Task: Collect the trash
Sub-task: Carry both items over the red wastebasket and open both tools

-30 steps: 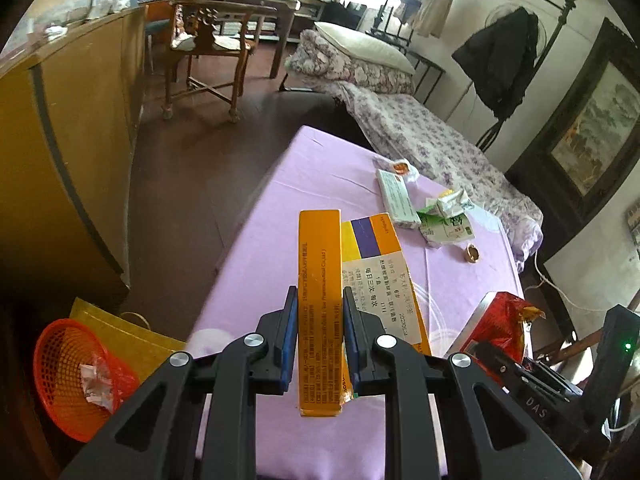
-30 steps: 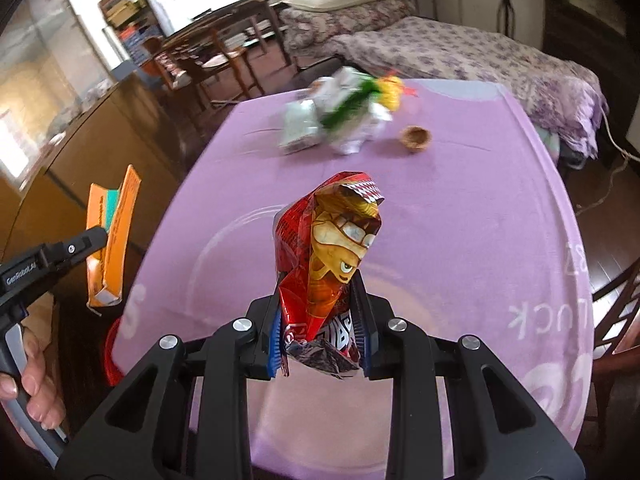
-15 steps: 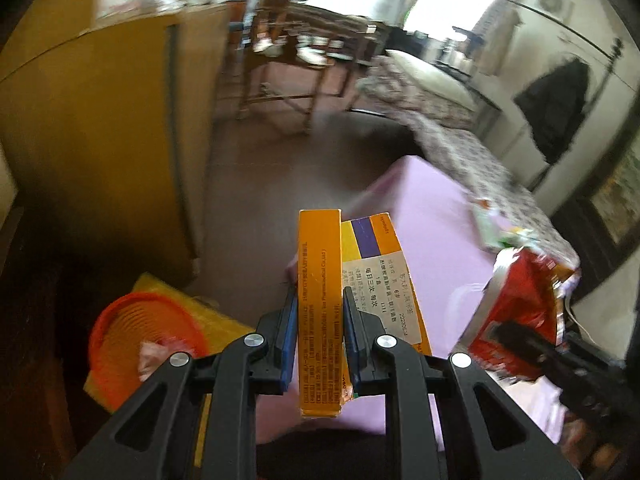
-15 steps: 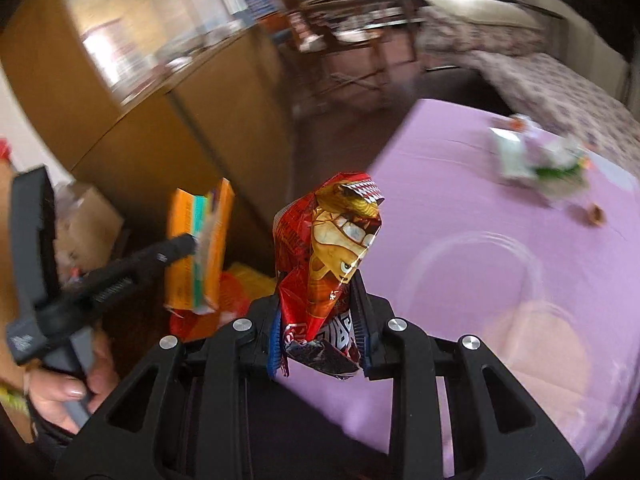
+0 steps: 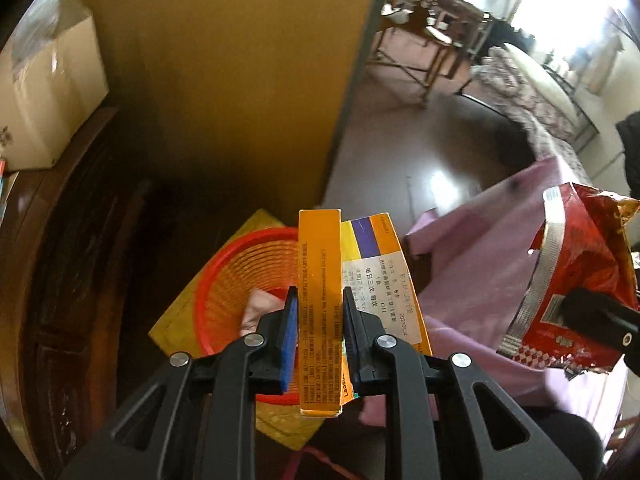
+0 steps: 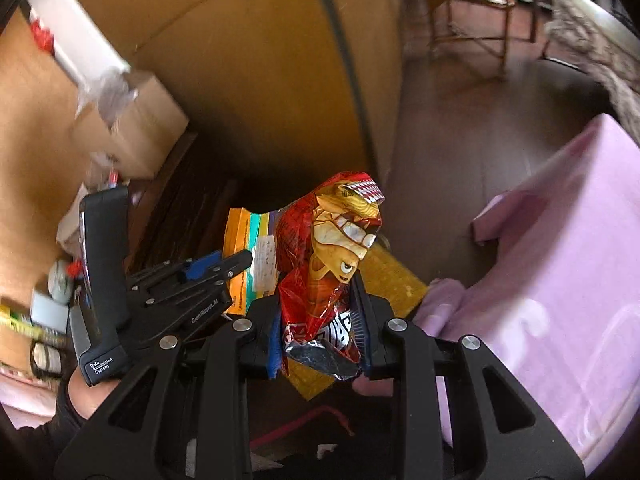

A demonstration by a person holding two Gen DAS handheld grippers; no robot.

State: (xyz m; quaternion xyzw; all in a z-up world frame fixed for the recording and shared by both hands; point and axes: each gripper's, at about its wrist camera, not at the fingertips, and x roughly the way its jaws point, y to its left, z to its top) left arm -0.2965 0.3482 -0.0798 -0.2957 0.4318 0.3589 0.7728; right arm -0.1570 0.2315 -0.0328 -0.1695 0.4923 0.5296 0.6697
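Note:
My left gripper [image 5: 320, 312] is shut on an orange medicine box [image 5: 320, 280], held edge-on, with its yellow, purple and white labelled face to the right. The box hangs over a red mesh wastebasket [image 5: 236, 276] on the floor, with a crumpled wrapper [image 5: 260, 308] inside. My right gripper [image 6: 320, 320] is shut on a crumpled red snack bag [image 6: 332, 248] with a cartoon face. That snack bag [image 5: 576, 280] also appears at the right of the left wrist view. The left gripper [image 6: 236, 264] with the orange box [image 6: 248, 256] shows in the right wrist view, just left of the bag.
The basket stands on a yellow mat [image 5: 180, 320] beside a tall wooden cabinet [image 5: 240, 80]. The table's purple cloth [image 6: 560, 260] hangs at the right. A cardboard box [image 5: 44, 92] sits at the left on dark furniture. A hand [image 6: 84, 396] holds the left gripper's handle.
Both grippers swung left, away from the table and toward the floor beside the cabinet, keeping their loads. The red basket now lies directly under the orange box.

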